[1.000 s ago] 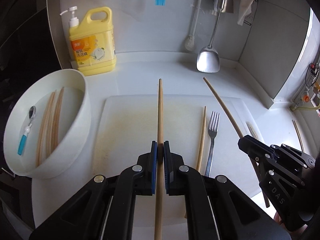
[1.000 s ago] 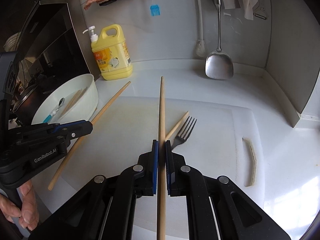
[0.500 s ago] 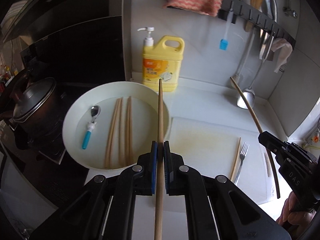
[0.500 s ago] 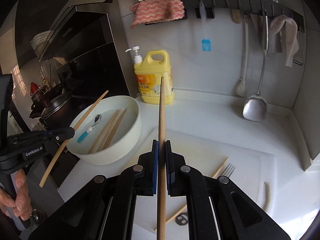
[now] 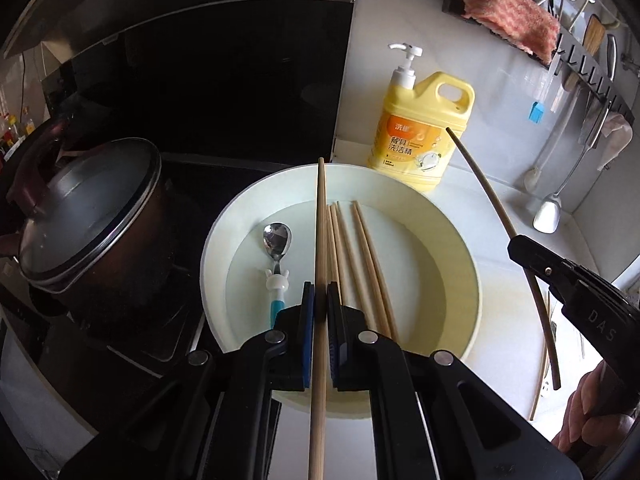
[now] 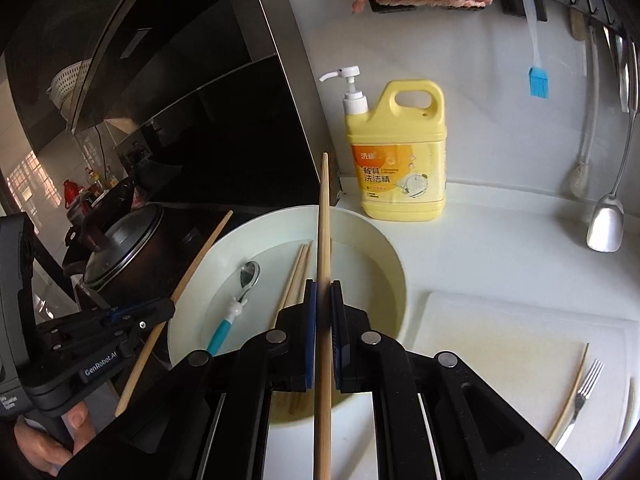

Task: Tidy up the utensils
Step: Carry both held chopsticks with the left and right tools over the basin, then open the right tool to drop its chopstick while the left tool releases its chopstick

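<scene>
2 chopsticks are up in the air at once, 1 in each of my tongs. My left tongs [image 5: 318, 300] are pinched tight on a chopstick [image 5: 320, 232] that runs straight up the middle of the left wrist frame, its tip over the far rim of the white bowl [image 5: 460, 248]. My right tongs [image 6: 324, 300] are clamped just as tight on a second chopstick [image 6: 325, 216], also lined up over the bowl in the lower centre of that frame. I grip each stick partway along its length so it stays aligned with the tongs and, I judge, drops parallel to the loose chopsticks [image 5: 360, 248] already lying in the bowl beside the blue-handled spoon [image 5: 277, 256].

Collecting everything in the bowl looks like the plan, since 1 more chopstick [image 6: 570, 392] and a fork [image 6: 582, 396] lie on the cutting board [image 6: 500, 328] at lower right of the right wrist frame, on the tabletop. The detergent jug [image 6: 396, 152] stands just behind the bowl, and a lidded pot [image 5: 80, 216] sits at the left, so I would keep both tips inside the rim before letting go.
</scene>
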Available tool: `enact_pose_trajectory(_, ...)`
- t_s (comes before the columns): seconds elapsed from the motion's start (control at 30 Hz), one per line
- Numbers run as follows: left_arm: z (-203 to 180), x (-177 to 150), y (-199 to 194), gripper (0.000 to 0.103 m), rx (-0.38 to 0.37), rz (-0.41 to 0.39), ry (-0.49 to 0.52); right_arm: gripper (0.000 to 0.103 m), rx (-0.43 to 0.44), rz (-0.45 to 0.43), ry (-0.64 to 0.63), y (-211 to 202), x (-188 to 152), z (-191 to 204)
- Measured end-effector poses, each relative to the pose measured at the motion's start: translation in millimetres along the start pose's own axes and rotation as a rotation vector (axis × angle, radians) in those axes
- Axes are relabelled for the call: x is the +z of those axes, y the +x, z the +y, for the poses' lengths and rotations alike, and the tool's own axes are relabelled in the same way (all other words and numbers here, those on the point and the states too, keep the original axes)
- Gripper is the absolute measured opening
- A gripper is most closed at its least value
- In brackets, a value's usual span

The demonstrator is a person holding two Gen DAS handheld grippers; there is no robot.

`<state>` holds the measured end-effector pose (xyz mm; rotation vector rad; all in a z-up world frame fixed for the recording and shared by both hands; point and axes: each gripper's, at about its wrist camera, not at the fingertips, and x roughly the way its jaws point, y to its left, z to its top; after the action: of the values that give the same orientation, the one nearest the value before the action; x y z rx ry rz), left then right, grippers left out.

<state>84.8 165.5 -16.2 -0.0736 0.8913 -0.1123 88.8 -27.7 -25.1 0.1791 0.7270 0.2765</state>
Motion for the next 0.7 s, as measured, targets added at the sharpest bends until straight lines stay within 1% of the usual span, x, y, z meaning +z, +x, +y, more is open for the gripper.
enact_pose_trajectory(0.13,14,9,24,0.007,-0.022,0.024,0.002,0.007,-0.014,0.046,0.028,34,3,15)
enact_pose_trajectory(0.3,24,11,53,0.007,-0.046,0.067,-0.013,0.007,-0.033,0.122,0.048,71,5,20)
enact_pose_trajectory(0.47,28,12,73,0.007,-0.047,0.091,-0.028,0.007,-0.042,0.205,0.08,102,6,12)
enact_pose_trajectory(0.7,23,13,92,0.007,-0.039,0.125,-0.022,0.007,-0.06,0.306,0.121,128,5,2)
